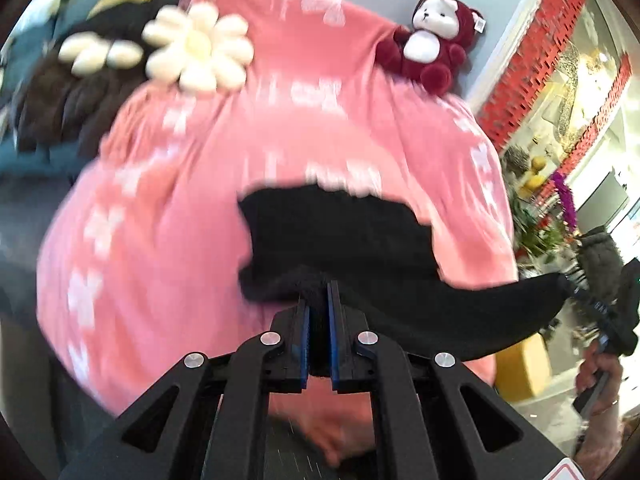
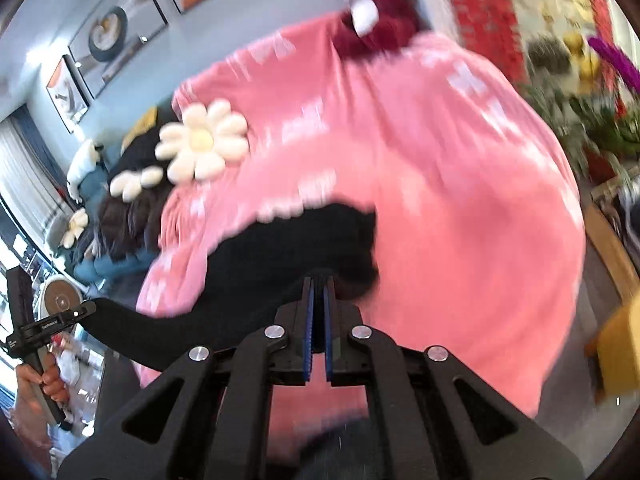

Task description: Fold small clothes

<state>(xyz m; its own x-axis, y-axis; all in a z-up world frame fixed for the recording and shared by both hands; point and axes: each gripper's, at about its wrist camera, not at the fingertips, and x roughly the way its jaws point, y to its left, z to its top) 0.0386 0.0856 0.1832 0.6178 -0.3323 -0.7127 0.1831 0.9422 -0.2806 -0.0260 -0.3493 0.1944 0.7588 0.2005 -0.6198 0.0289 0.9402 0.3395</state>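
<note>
Both grippers pinch black garment aloft.

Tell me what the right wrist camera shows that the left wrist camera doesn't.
Only the right wrist view shows the framed pictures on the wall and the window curtain. Only the left wrist view shows the plush toy's face clearly. Both show the pink blanket, the daisy cushion, and the black garment stretched between the left gripper and the right gripper, each shut on it.
</note>
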